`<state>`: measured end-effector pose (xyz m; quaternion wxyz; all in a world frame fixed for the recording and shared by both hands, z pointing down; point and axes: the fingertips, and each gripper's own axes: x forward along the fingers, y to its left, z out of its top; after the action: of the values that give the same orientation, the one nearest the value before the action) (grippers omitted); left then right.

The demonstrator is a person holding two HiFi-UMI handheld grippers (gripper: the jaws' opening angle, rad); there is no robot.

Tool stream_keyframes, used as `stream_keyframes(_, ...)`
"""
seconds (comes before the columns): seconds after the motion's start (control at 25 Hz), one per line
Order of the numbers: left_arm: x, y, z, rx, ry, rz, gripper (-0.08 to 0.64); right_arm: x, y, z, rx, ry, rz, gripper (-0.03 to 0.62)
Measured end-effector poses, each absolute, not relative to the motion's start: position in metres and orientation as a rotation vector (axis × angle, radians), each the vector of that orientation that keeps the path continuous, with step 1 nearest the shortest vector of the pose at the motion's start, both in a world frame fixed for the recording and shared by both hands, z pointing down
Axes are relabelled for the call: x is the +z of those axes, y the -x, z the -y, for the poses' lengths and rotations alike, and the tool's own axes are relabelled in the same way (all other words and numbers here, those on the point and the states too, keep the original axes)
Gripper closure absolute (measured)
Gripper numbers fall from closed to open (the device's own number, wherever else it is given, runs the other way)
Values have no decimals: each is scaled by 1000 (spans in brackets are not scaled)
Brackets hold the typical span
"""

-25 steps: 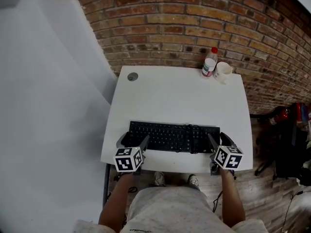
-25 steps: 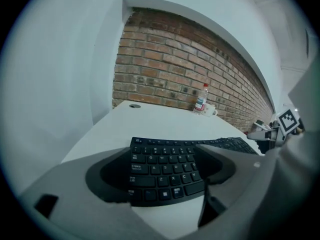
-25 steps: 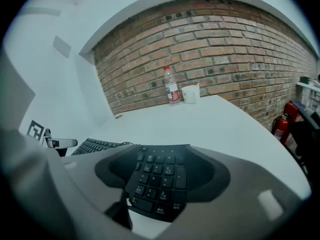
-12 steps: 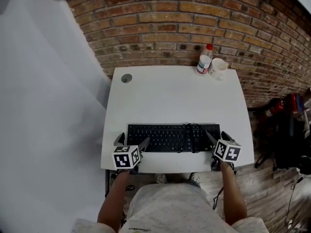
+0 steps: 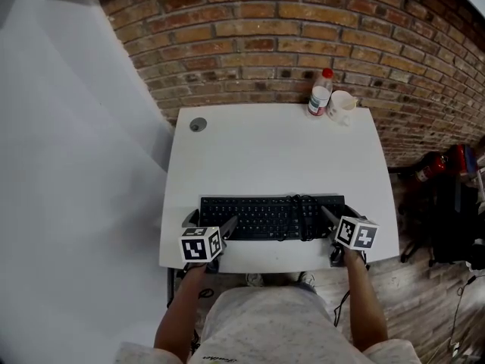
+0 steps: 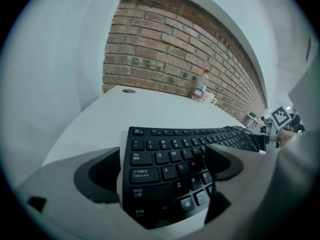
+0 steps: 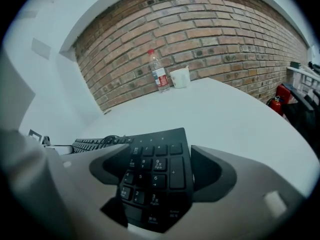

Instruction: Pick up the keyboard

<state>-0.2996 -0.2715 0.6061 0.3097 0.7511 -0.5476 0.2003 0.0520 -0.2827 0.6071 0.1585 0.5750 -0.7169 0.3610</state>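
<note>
The black keyboard [image 5: 269,217] lies flat on the white table [image 5: 265,150], close to its front edge, with its cable coiled on the keys. My left gripper [image 5: 210,222] stands open over the keyboard's left end: one jaw is outside the left edge and the other is above the letter keys [image 6: 165,159]. My right gripper [image 5: 341,217] stands open over the number pad [image 7: 155,169], with one jaw beside the right edge. Neither pair of pads presses on the keyboard.
A plastic bottle [image 5: 320,93] and a white mug [image 5: 342,106] stand at the table's far right corner against the brick wall. A round cable grommet [image 5: 198,124] sits at the far left. A red fire extinguisher [image 5: 428,169] stands on the floor to the right.
Both grippers' jaws have spread wider at the keyboard's ends, and both hands have sunk slightly toward the table. The keyboard rests on the table.
</note>
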Motion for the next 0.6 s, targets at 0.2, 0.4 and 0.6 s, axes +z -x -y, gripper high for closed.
stream_keyframes(0.2,609,297,274,543,-1967,1425,55,608,-51,283,1039,-1631,2051,210)
stream_keyframes(0.4,612,298,275,549,-1947,1410,66,610,-51,282,1042,-1628,2050,212)
stream_keyframes(0.6,612,298,276,541,-1956,1421,68,609,-52,283,1034,-1632,2055,216)
